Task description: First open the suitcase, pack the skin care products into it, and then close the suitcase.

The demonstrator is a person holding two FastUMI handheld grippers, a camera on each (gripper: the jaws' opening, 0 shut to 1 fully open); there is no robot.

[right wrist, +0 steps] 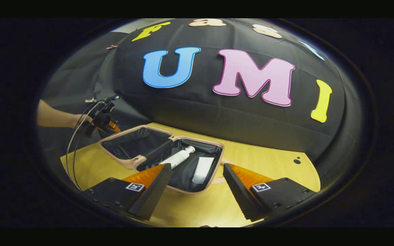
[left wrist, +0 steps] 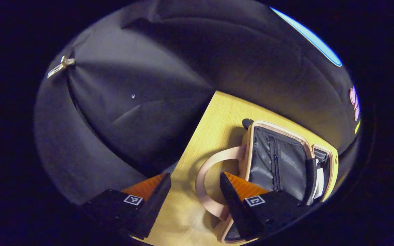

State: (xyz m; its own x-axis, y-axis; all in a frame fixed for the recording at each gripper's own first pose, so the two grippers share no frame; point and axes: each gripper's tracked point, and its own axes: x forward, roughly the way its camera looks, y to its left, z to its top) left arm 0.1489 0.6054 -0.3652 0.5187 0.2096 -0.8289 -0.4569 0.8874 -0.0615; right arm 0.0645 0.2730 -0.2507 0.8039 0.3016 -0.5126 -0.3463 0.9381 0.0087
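Observation:
The pink suitcase (right wrist: 132,142) lies open on the wooden table, both black-lined halves facing up. In its right half lie a white pump bottle (right wrist: 180,157) and a white tube (right wrist: 203,169). My right gripper (right wrist: 197,184) is open and hovers just in front of that half, holding nothing. In the left gripper view the suitcase (left wrist: 268,160) sits to the right, with its pink looped handle (left wrist: 200,181) lying on the table between my fingers. My left gripper (left wrist: 195,191) is open and empty. A hand holds the left gripper (right wrist: 105,121) beyond the suitcase's left half.
The yellow wooden table (right wrist: 268,160) has bare room to the right of the suitcase, with small dark holes (right wrist: 297,160) near its far edge. Its left edge (left wrist: 197,130) drops off against the black cloth wall. Cables (right wrist: 75,150) hang from the left gripper.

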